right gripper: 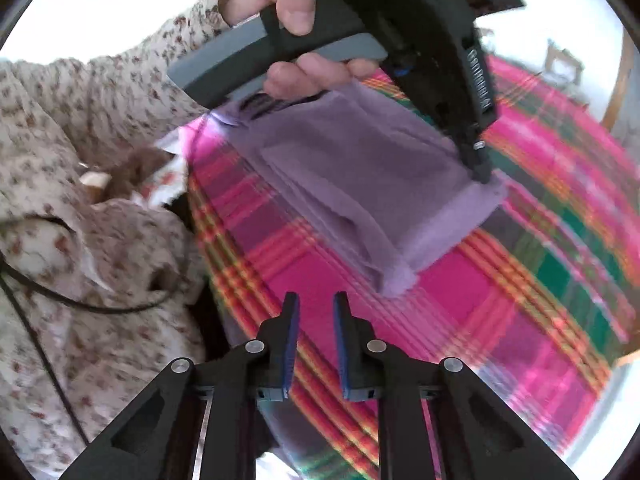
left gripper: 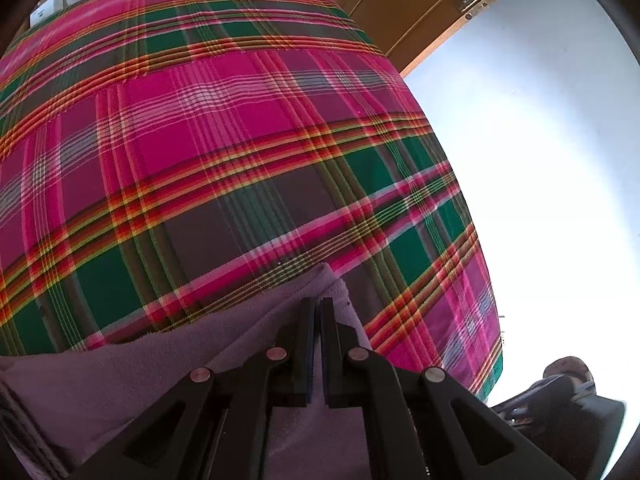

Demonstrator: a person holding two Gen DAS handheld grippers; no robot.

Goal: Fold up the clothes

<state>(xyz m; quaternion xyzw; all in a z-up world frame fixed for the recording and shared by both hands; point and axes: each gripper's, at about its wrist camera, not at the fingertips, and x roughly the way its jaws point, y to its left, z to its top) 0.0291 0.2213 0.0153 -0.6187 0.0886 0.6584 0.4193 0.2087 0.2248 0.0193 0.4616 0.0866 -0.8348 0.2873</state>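
A folded purple cloth point(right gripper: 352, 184) lies on the plaid-covered table point(right gripper: 500, 304). My left gripper point(left gripper: 318, 302) is shut on a far corner of the purple cloth point(left gripper: 120, 380); in the right wrist view it shows from outside, held by a hand, with its tips point(right gripper: 482, 172) pressed on the cloth's corner. My right gripper point(right gripper: 316, 300) is open and empty, just above the table, a little short of the cloth's near corner.
The pink, green and red plaid cloth point(left gripper: 240, 140) covers the whole table. The person in a floral garment point(right gripper: 80, 240) stands at the table's left edge. A wooden door point(left gripper: 420, 4) and white wall are beyond the table.
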